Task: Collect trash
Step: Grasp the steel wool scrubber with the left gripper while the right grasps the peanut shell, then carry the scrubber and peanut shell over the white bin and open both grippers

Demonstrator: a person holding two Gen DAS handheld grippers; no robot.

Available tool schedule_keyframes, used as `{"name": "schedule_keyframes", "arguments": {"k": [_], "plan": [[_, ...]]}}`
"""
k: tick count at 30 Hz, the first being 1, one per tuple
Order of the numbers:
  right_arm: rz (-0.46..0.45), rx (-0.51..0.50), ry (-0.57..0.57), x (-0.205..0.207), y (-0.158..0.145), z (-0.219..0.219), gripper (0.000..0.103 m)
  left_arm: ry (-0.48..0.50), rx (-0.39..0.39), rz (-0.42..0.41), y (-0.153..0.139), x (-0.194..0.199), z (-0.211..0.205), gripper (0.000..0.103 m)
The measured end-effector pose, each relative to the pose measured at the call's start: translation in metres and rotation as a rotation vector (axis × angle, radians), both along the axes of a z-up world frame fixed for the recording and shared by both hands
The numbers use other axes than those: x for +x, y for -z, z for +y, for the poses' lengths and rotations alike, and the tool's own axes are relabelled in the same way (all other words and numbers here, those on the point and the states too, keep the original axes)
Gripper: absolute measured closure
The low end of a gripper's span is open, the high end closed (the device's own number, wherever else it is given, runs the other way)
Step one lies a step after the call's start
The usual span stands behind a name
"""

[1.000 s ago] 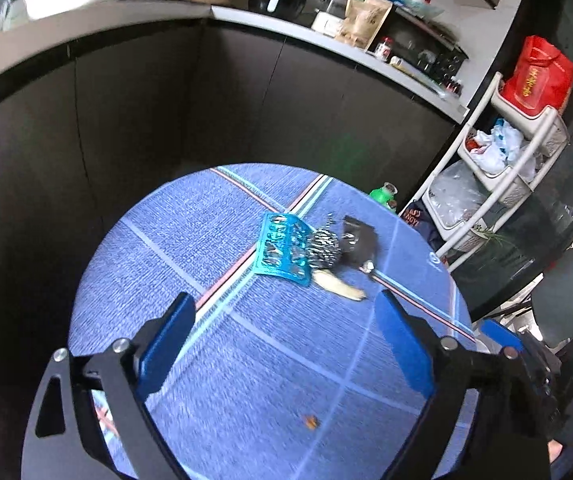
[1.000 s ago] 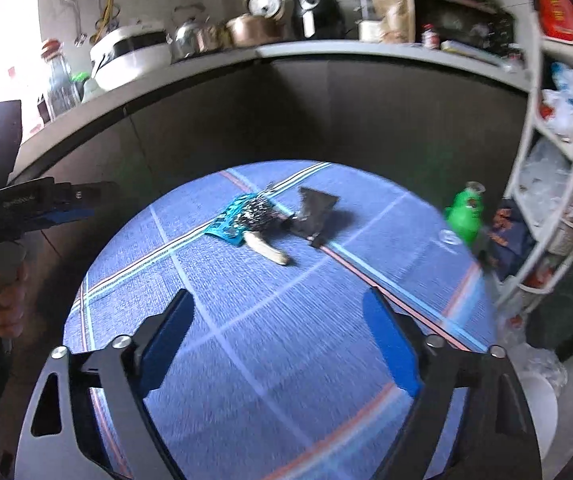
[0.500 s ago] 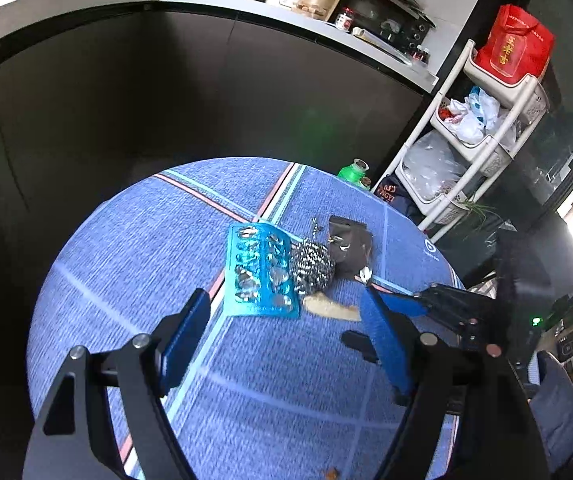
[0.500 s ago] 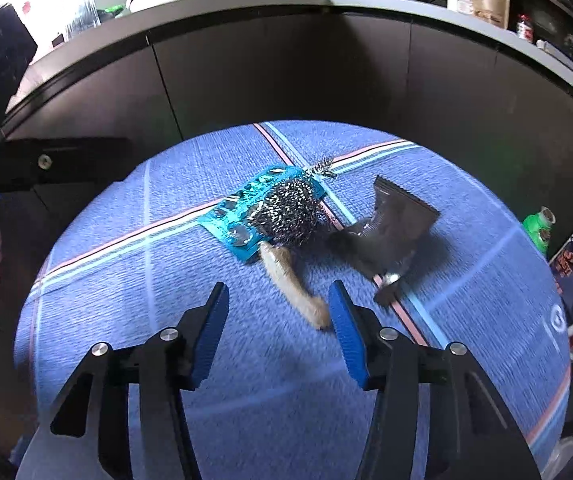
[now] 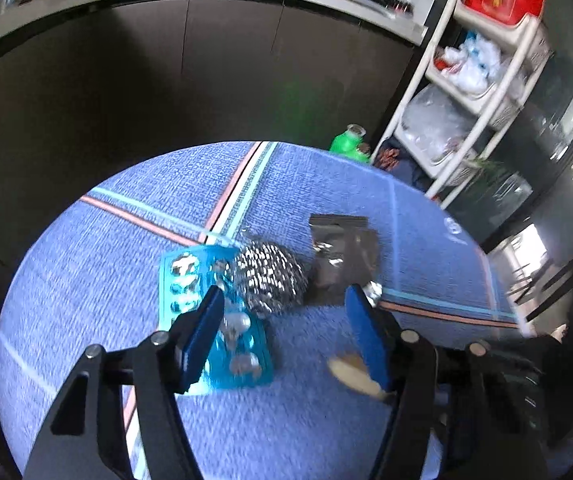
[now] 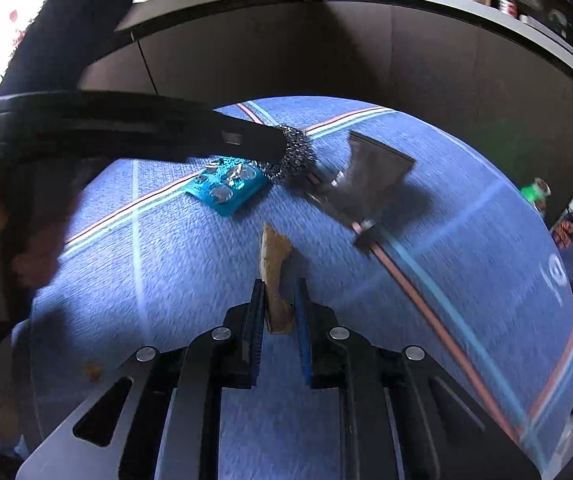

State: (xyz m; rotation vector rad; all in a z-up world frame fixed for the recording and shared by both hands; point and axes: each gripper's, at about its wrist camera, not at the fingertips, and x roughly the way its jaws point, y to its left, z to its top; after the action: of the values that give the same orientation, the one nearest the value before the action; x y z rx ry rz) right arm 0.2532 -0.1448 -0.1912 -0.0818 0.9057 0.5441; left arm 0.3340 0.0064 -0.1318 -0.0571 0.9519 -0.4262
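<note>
Trash on the blue table (image 6: 466, 248) is now being taken: the right hand-held gripper (image 6: 280, 304), wide apart a second ago, has clamped on the tan scrap (image 6: 273, 264). Meanwhile the left hand-held gripper (image 5: 286, 328), fingers apart, has closed in around the steel scourer (image 5: 270, 280) beside the blister pack (image 5: 190, 280), likely its pick.

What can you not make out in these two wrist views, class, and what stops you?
- Steel scourer, right wrist view: left part hidden behind the left gripper's finger.
- Tan scrap, left wrist view: blurred, partly behind the finger.
- Dark pouch: print motion-blurred.
- Blister pack: contents blurred.
</note>
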Motion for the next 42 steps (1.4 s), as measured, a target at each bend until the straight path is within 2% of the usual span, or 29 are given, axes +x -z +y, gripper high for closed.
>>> {"name": "schedule_keyframes", "arguments": {"k": [4, 6, 7, 9, 10, 13, 16, 21, 24, 27, 30, 33, 34, 35, 38, 42], "plan": [[-0.019, 0.027, 0.031, -0.019, -0.009, -0.011, 0.09, -0.023, -0.015, 0.02, 0.005, 0.012, -0.004, 0.041], [-0.023, 0.033, 0.047, -0.028, -0.01, -0.016, 0.09, -0.038, -0.017, 0.038, 0.009, 0.017, -0.004, 0.052], [-0.02, 0.042, 0.056, -0.031, -0.01, -0.018, 0.09, -0.043, -0.013, 0.05, 0.011, 0.02, -0.006, 0.062], [-0.013, 0.054, 0.067, -0.036, -0.009, -0.02, 0.09, -0.049, -0.014, 0.05, 0.012, 0.023, -0.007, 0.064], [-0.012, 0.056, 0.072, -0.04, -0.01, -0.022, 0.09, -0.05, -0.016, 0.048, 0.01, 0.023, -0.008, 0.07], [-0.015, 0.063, 0.086, -0.045, -0.012, -0.027, 0.09, -0.056, -0.054, 0.033, 0.0, 0.015, -0.002, 0.095], [-0.029, 0.075, 0.102, -0.054, -0.02, -0.034, 0.09, -0.03, -0.102, -0.01, -0.019, -0.01, 0.003, 0.095], [-0.054, 0.094, 0.139, -0.074, -0.033, -0.049, 0.09, 0.012, -0.108, -0.041, -0.037, -0.051, -0.002, 0.096], [-0.075, 0.102, 0.156, -0.091, -0.042, -0.059, 0.09, 0.025, -0.159, -0.061, -0.045, -0.08, 0.001, 0.096], [-0.083, 0.106, 0.177, -0.111, -0.047, -0.071, 0.09, 0.068, -0.135, -0.065, -0.042, -0.114, -0.014, 0.096], [-0.086, 0.107, 0.2, -0.129, -0.049, -0.084, 0.09, 0.098, -0.09, -0.031, -0.027, -0.143, -0.026, 0.092], [-0.09, 0.109, 0.217, -0.144, -0.052, -0.093, 0.09, 0.084, -0.037, 0.002, -0.012, -0.162, -0.035, 0.067], [-0.094, 0.11, 0.221, -0.148, -0.053, -0.095, 0.09, 0.083, -0.025, 0.004, -0.009, -0.165, -0.036, 0.054], [-0.098, 0.111, 0.224, -0.152, -0.055, -0.097, 0.09, 0.089, -0.011, 0.01, -0.007, -0.169, -0.039, 0.049], [-0.115, 0.119, 0.235, -0.162, -0.058, -0.103, 0.09, 0.113, 0.022, 0.023, -0.006, -0.175, -0.046, 0.045], [-0.125, 0.133, 0.249, -0.169, -0.061, -0.109, 0.09, 0.153, 0.076, 0.039, -0.002, -0.18, -0.057, 0.046]]}}
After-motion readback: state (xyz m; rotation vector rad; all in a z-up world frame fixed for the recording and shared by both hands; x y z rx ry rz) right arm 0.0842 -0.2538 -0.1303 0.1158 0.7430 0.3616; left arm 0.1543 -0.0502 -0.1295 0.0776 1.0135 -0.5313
